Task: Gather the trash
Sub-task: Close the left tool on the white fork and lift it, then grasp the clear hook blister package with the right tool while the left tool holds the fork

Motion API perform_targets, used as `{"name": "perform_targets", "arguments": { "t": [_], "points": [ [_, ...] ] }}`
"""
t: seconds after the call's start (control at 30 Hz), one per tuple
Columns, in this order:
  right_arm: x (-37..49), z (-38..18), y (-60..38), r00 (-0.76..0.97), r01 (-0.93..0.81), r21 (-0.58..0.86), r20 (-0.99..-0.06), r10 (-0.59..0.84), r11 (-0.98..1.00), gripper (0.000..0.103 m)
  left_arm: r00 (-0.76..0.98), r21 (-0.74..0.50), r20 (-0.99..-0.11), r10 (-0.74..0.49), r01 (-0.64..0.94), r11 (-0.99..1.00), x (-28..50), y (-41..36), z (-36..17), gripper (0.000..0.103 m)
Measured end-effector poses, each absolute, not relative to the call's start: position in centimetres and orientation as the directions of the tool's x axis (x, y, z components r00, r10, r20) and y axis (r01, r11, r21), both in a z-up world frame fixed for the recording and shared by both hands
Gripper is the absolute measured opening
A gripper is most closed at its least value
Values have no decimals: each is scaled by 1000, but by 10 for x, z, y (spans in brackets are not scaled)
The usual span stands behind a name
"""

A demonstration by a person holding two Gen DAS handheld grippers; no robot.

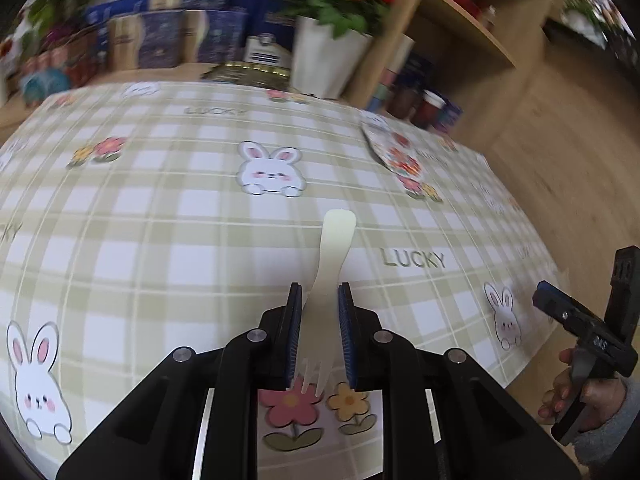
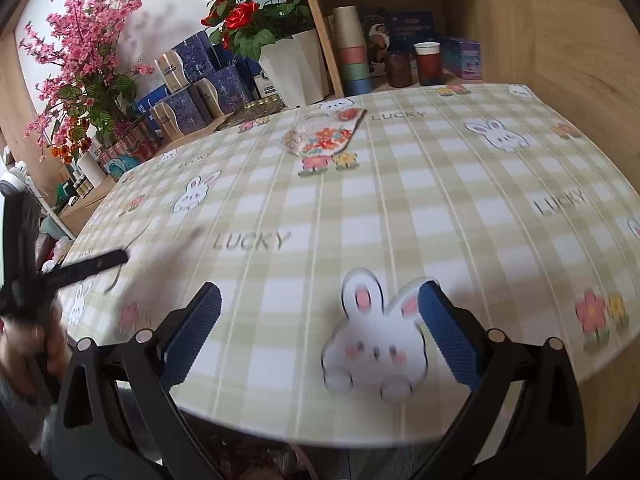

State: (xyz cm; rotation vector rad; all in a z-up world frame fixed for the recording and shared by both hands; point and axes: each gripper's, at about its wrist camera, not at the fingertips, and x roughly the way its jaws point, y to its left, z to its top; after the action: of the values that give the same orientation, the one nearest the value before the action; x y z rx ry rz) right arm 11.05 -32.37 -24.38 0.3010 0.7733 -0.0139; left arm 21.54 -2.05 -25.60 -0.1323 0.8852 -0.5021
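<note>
My left gripper (image 1: 320, 292) is shut on a white plastic fork (image 1: 334, 248), lifted a little above the checked rabbit tablecloth (image 1: 160, 220). The fork's handle points away from me and its tines stick back between the blue pads. A crumpled clear wrapper with a flower print (image 1: 394, 152) lies far right on the cloth, also visible in the right wrist view as the wrapper (image 2: 324, 136). My right gripper (image 2: 320, 296) stands open over the near table edge with nothing between its fingers. A hand holds the right gripper (image 1: 580, 320) off the table's right side. The left gripper (image 2: 92, 264) shows blurred at the left.
A white pot of red roses (image 2: 296, 68) and blue boxes (image 2: 192, 80) stand behind the table. A wooden shelf holds stacked cups (image 2: 352, 56) and jars. Pink blossoms (image 2: 80, 60) fill the back left. The tablecloth (image 2: 440, 200) curves down at its near edge.
</note>
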Motion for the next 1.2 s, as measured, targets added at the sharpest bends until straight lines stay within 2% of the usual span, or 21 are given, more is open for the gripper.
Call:
{"name": "perform_targets", "arguments": {
  "t": [0.1, 0.3, 0.43, 0.47, 0.5, 0.57, 0.73, 0.97, 1.07, 1.2],
  "points": [
    [144, -230, -322, 720, 114, 237, -689, 84, 965, 97, 556, -307, -693, -459, 349, 885, 216, -6, -253, 18],
    [232, -209, -321, 785, 40, 218, -611, 104, 975, 97, 600, -321, -661, -451, 317, 892, 226, 12, -244, 18],
    [307, -216, -325, 752, 79, 195, -656, 70, 978, 97, 634, -351, -624, -457, 295, 889, 226, 20, -238, 18],
    [322, -220, -323, 741, 83, 168, -669, 52, 982, 94, 641, -353, -617, -457, 294, 888, 225, 23, -238, 18],
    [332, -223, -320, 734, 74, 143, -678, 43, 987, 83, 646, -353, -612, -456, 293, 889, 225, 23, -238, 18],
    [364, -240, -320, 670, 78, 110, -742, 29, 991, 74, 653, -354, -601, -460, 298, 886, 225, 25, -240, 18],
    [395, -263, -330, 645, 215, 109, -762, -57, 971, 73, 650, -367, -605, -461, 286, 885, 227, 30, -253, 18],
    [423, -287, -335, 583, 333, 136, -808, -90, 933, 73, 638, -369, -619, -459, 279, 886, 230, 32, -264, 18],
    [424, -290, -329, 545, 326, 71, -829, -126, 943, 60, 629, -371, -628, -459, 276, 887, 230, 32, -267, 18],
    [409, -286, -327, 556, 308, 73, -823, -117, 949, 58, 625, -376, -630, -461, 274, 885, 227, 33, -268, 18]
  ]
}}
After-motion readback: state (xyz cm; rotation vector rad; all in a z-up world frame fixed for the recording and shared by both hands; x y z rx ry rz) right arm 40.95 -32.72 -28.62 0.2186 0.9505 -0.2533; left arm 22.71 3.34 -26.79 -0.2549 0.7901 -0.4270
